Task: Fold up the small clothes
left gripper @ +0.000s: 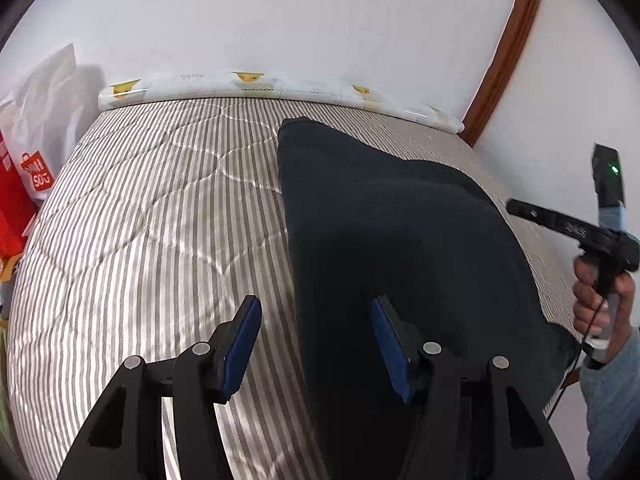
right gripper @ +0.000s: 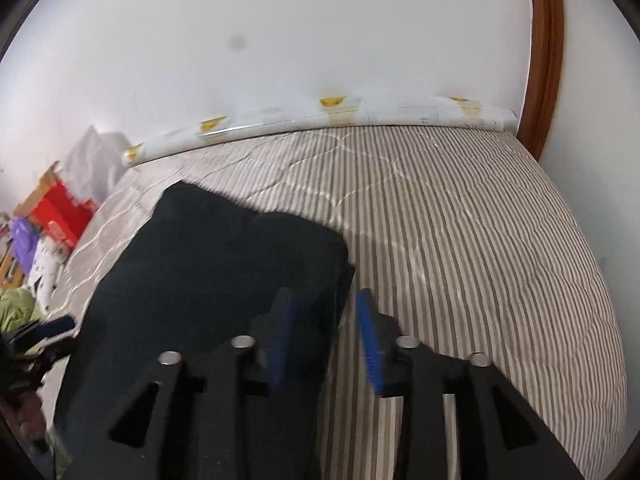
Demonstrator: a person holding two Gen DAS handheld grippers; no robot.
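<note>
- A dark garment (left gripper: 400, 240) lies on the striped quilt (left gripper: 140, 220), its long axis running from the near edge toward the wall (left gripper: 280, 20), narrowing at the far end.
- Left gripper (left gripper: 316, 320): jaws about half open, gripping nothing; the garment's left edge runs between them, the right finger over the cloth, the left over bare quilt.
- Right gripper (right gripper: 326, 316): jaws partly open, straddling the garment's right edge; pads not pressing it.
- A hand (left gripper: 600, 300) holds the right gripper's handle.

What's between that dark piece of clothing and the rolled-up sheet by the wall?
Only bare striped quilt separates the dark navy garment from the white patterned roll, clearest in the left wrist view.
</note>
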